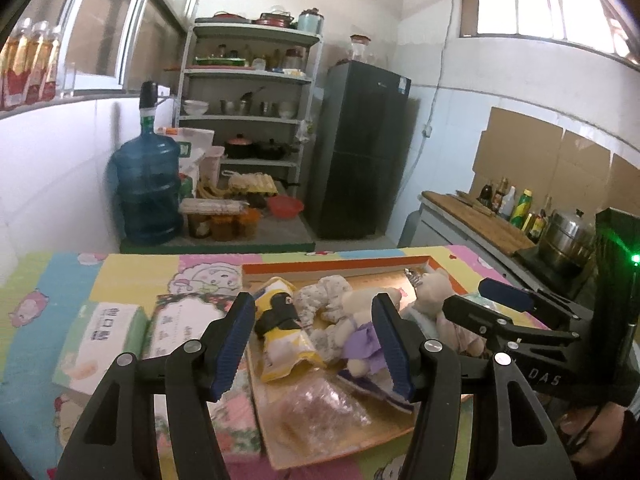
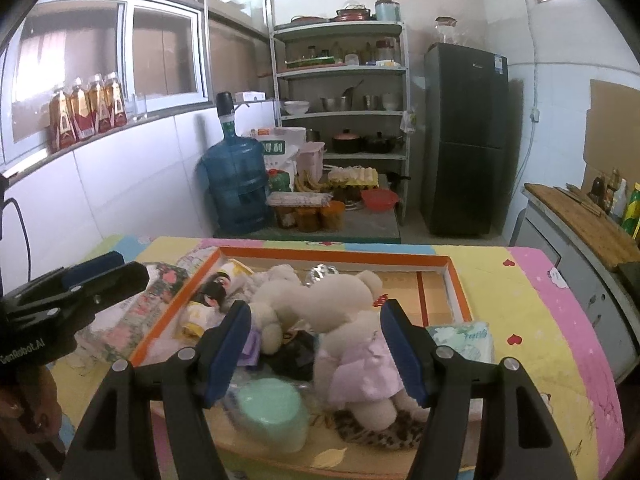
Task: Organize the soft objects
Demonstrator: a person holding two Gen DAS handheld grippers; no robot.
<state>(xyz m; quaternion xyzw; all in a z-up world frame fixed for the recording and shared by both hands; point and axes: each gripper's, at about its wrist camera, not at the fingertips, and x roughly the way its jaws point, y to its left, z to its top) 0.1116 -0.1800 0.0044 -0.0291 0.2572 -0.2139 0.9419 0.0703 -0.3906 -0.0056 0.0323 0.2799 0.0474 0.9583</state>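
Kitchen shelves and a fridge stand behind a cartoon-print table (image 2: 520,304) bearing an orange-rimmed tray (image 2: 332,257) heaped with plush toys (image 2: 344,300). Left gripper (image 1: 316,344) and right gripper (image 2: 316,350) both hover empty, jaws apart, over the heap. Judging by this, a pick comes next: lower onto one toy and close.

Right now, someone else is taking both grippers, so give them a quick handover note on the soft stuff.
Left gripper: jaws open, holding nothing.
Right gripper: jaws open, holding nothing.
In the orange tray: bear in pink dress, yellow doll, bear in purple dress, green sponge.
Still outside on the mat: tissue packs on the left, another tissue pack on the right.
Left to do: put those in.
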